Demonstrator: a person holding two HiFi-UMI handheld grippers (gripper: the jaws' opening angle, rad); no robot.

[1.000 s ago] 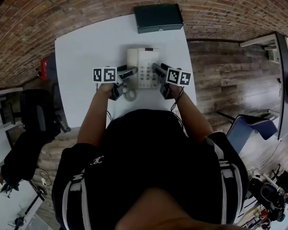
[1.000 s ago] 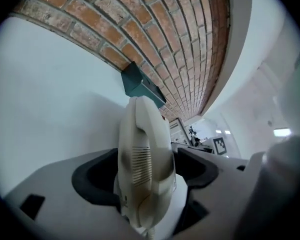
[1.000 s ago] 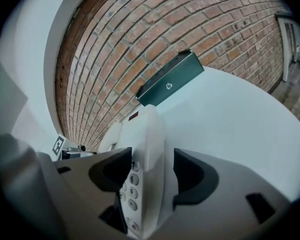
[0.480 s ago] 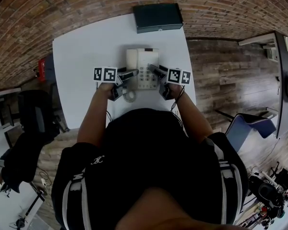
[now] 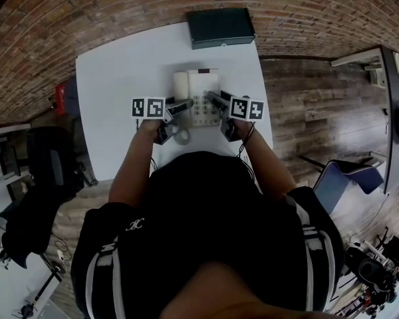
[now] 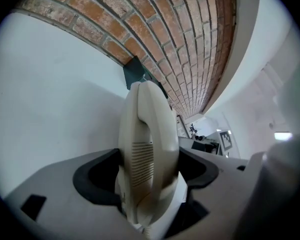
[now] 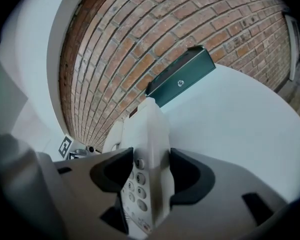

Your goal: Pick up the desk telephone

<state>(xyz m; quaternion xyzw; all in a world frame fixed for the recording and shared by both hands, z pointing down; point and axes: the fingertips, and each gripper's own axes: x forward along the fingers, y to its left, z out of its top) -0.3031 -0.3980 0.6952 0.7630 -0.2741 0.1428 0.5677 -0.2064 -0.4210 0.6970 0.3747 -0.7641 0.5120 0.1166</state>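
A cream desk telephone (image 5: 197, 96) with handset and keypad is over the white table (image 5: 120, 78), held from both sides. My left gripper (image 5: 181, 105) is shut on the phone's left side; in the left gripper view the handset (image 6: 147, 154) fills the space between the jaws. At the phone's right edge my right gripper (image 5: 213, 100) is shut on the phone body (image 7: 149, 169), with keypad buttons showing between the jaws. The coiled cord (image 5: 180, 135) hangs below the phone near the table's front.
A dark green flat box (image 5: 220, 25) lies at the table's far edge against the brick wall (image 5: 120, 5); it also shows as the box (image 7: 182, 80) beyond the phone. A red object (image 5: 61, 93) sits off the table's left side. Chairs stand left and right.
Both grippers and the phone have shifted slightly toward the far side of the table. The grip on both sides looks unchanged.
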